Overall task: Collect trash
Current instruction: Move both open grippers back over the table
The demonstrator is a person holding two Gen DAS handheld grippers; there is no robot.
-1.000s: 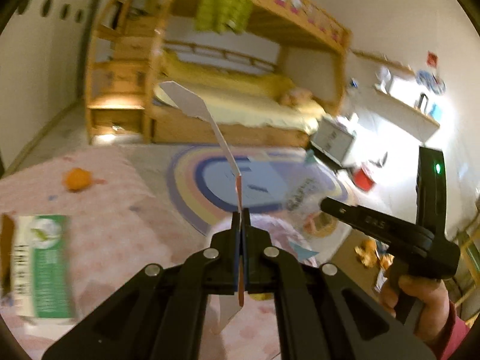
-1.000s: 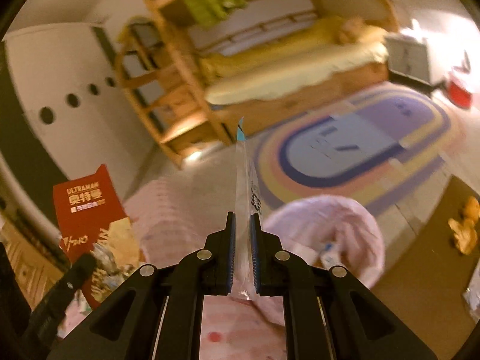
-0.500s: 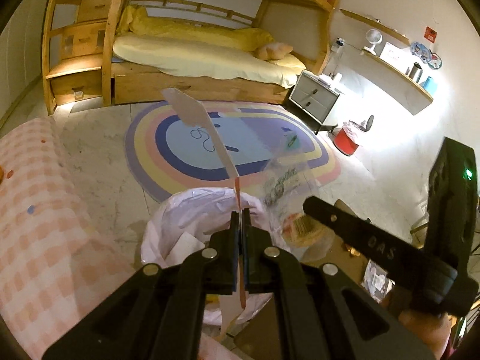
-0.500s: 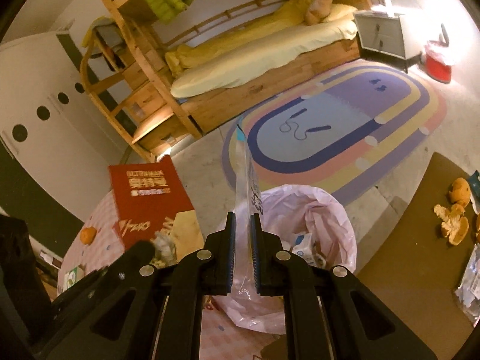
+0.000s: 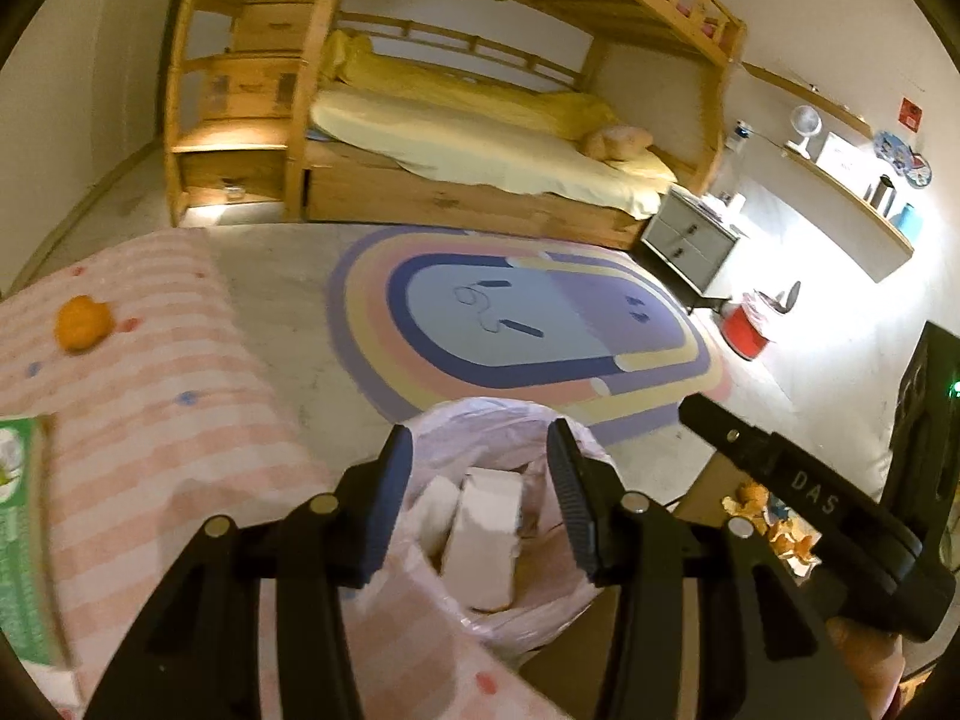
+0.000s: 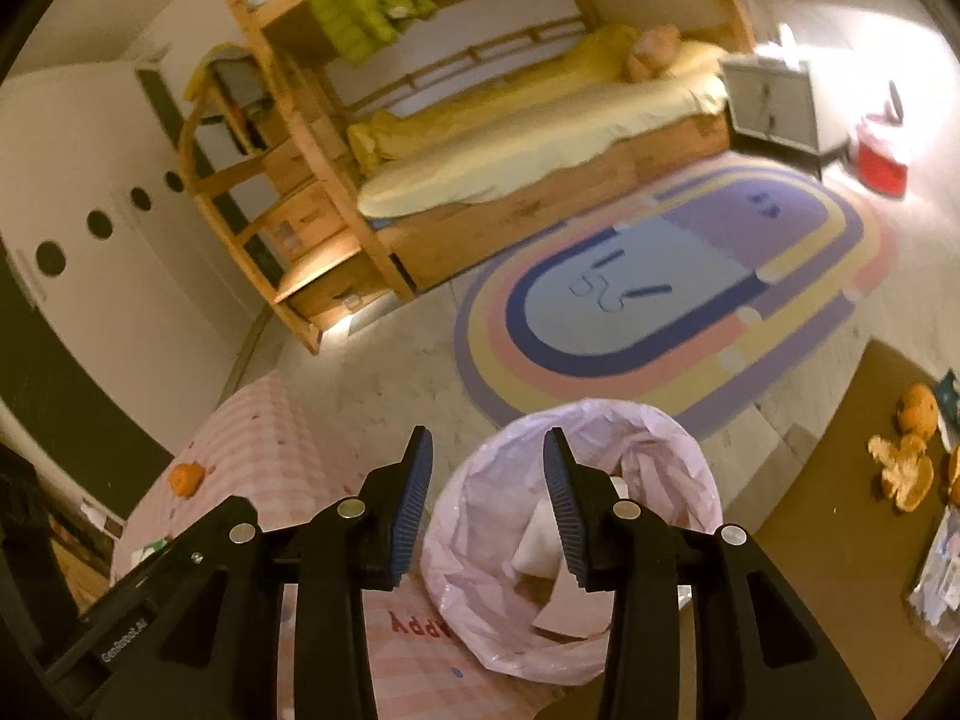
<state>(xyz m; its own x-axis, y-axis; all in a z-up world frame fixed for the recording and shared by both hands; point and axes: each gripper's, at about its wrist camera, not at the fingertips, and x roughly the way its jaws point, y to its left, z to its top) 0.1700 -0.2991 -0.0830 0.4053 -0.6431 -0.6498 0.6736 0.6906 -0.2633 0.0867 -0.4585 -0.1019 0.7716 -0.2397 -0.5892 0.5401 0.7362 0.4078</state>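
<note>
Tools, two: left tool [image 5: 480, 468] and right tool [image 6: 486, 474], both with jaws opening and nothing between them, poised over the pink trash bag [image 6: 672, 444]. A second ago each pinched a wrapper; white scraps [image 5: 480, 528] now lie in the bag. Pink checked surface [image 5: 150, 420] beside it carries one orange [image 5: 81, 321] and one green packet [image 5: 24, 540]. Orange peels [image 6: 906, 468] lie apart on a brown board [image 6: 840, 516].
</note>
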